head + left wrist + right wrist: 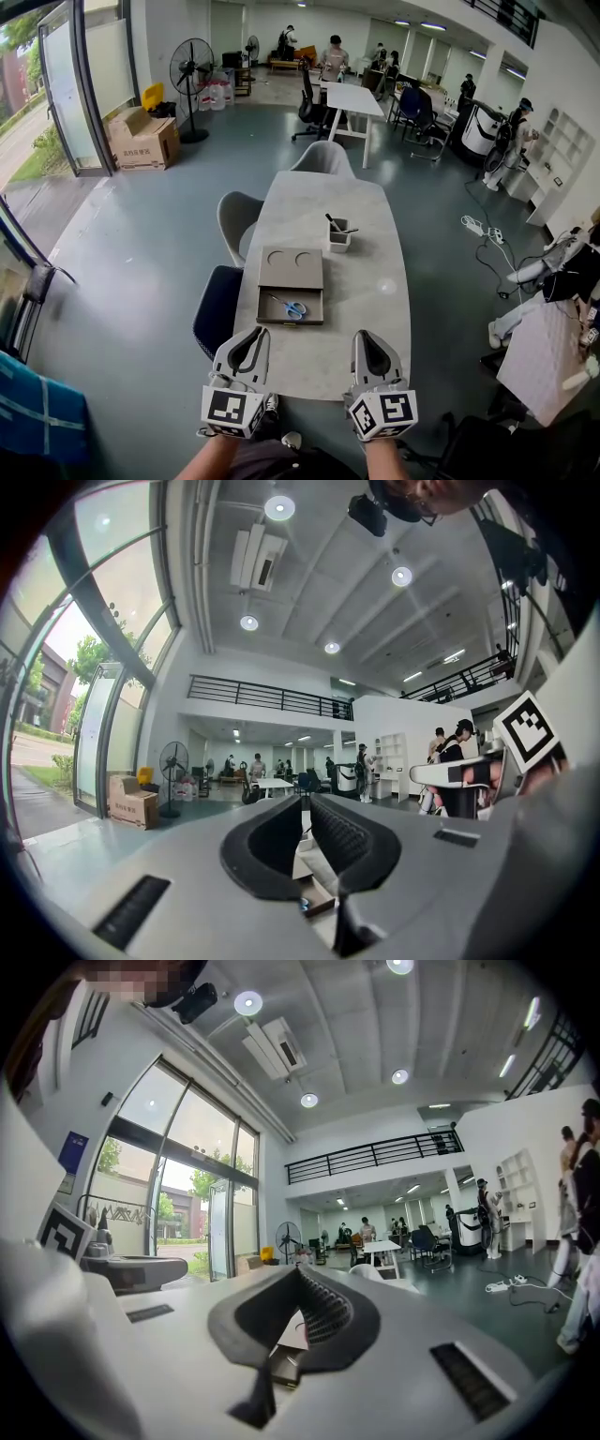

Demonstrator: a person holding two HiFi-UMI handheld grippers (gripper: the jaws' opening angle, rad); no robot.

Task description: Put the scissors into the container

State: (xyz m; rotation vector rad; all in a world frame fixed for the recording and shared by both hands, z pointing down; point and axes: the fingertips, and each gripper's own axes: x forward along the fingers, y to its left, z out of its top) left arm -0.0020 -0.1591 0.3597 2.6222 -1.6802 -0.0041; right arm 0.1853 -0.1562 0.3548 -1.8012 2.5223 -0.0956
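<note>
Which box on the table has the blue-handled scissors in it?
The flat brown box nearer you: the blue-handled scissors lie in its open drawer. The small square container beyond it holds only dark slim items.

Head view: scissors (293, 308) too small to tell blades from handles; items in container (338, 236) too small to ID. Forearms (212, 457) cut off at 6 o'clock edge. Dark chair (217, 309) at 9 o'clock sits partly under counter (375, 309).

Left gripper view: left claw (305, 803) hides nearly all the counter; blue speck (302, 904) btwn jaws, unclear.

Right gripper view: right claw (298, 1274) covers most of tray (286, 1358).
</note>
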